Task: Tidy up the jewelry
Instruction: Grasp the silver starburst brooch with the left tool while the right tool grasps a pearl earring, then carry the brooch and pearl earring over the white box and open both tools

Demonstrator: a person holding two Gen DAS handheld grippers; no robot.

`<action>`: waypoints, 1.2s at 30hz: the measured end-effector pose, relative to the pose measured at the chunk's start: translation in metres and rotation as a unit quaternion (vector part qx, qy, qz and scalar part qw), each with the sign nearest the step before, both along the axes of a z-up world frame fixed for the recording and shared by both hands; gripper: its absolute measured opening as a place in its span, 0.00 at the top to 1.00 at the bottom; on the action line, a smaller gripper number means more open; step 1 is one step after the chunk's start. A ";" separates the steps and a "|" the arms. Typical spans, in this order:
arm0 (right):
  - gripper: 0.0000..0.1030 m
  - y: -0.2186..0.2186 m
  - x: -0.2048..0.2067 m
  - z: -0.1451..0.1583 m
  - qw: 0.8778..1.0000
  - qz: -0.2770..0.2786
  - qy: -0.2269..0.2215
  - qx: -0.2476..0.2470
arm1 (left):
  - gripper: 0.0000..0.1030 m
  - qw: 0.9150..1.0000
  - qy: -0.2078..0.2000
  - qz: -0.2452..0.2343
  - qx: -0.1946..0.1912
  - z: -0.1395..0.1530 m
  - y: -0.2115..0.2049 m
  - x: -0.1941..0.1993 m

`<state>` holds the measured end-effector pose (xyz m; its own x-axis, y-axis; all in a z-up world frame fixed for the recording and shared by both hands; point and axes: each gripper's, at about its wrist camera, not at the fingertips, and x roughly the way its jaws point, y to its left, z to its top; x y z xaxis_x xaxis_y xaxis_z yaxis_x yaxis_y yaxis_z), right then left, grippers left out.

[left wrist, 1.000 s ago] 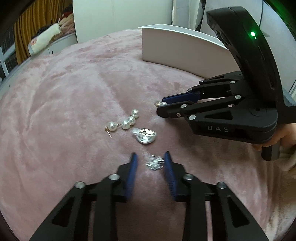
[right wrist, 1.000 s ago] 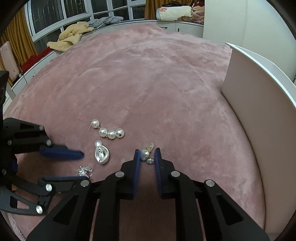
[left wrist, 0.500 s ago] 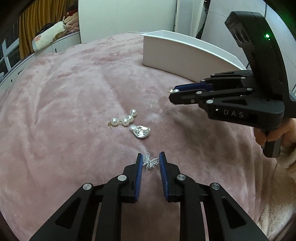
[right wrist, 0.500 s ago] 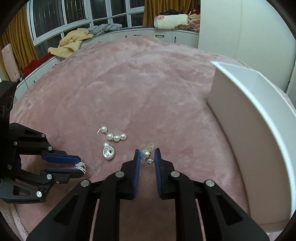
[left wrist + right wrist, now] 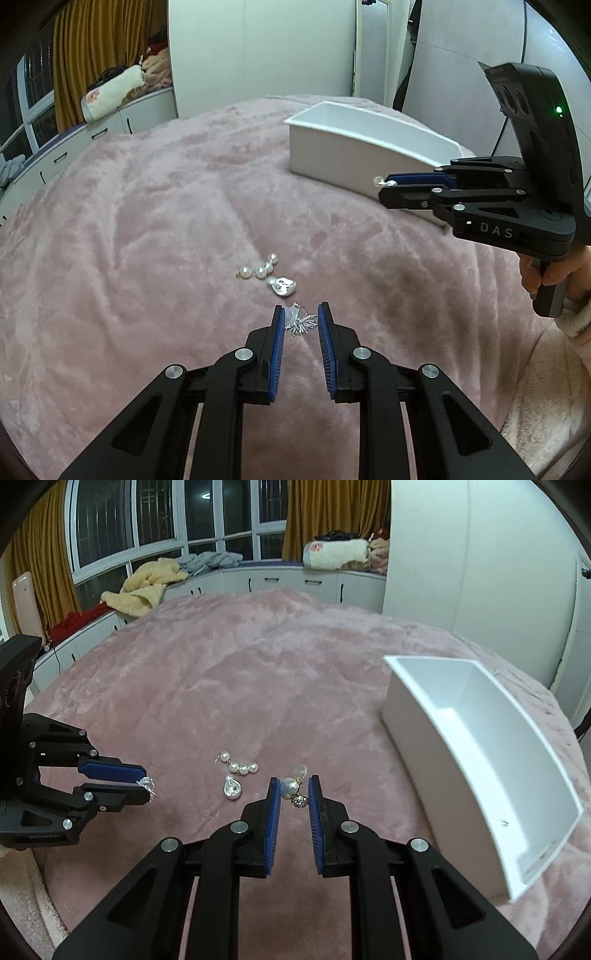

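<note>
I'm holding a spiky silver earring (image 5: 301, 322) in my L gripper (image 5: 301, 325), blue ribbed pads narrow and pinching it, lifted off the blanket (image 5: 147, 221). My R gripper (image 5: 293, 794) is gripping a pearl drop earring (image 5: 290, 788) w/ a gold-tone top and dark sparkly bead, pads narrow, also raised. Blanket is lying pink, plush, w/ a crushed nap. Still lying on it: a curved row of four round pearls (image 5: 240, 766) and, just beside at 5 o'clock, a glossy teardrop pendant (image 5: 232, 789). White box (image 5: 480, 760), smooth, rigid, open-topped, is sitting at 2 o'clock from R gripper, rim sharp, inside showing a tiny speck I can't ID. Plenty of open blanket btw jewelry and box. Cabinets, piled bedding, curtains are lining the far edge.
</note>
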<state>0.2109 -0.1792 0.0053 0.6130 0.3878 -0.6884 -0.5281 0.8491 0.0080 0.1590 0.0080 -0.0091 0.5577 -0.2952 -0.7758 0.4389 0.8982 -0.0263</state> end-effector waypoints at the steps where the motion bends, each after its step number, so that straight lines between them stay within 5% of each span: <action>1: 0.85 -0.004 -0.003 0.005 1.000 -0.002 -0.005 0.001 | 0.78 1.000 -0.005 0.000 0.002 0.005 -0.001 -0.002; 16: 0.85 -0.084 -0.047 0.071 0.996 -0.048 -0.076 0.016 | 0.78 0.998 -0.065 -0.024 0.012 0.077 -0.063 -0.013; 36: 0.85 -0.192 -0.041 0.106 0.988 -0.109 -0.103 0.029 | 0.78 0.994 -0.094 -0.051 -0.006 0.133 -0.172 0.059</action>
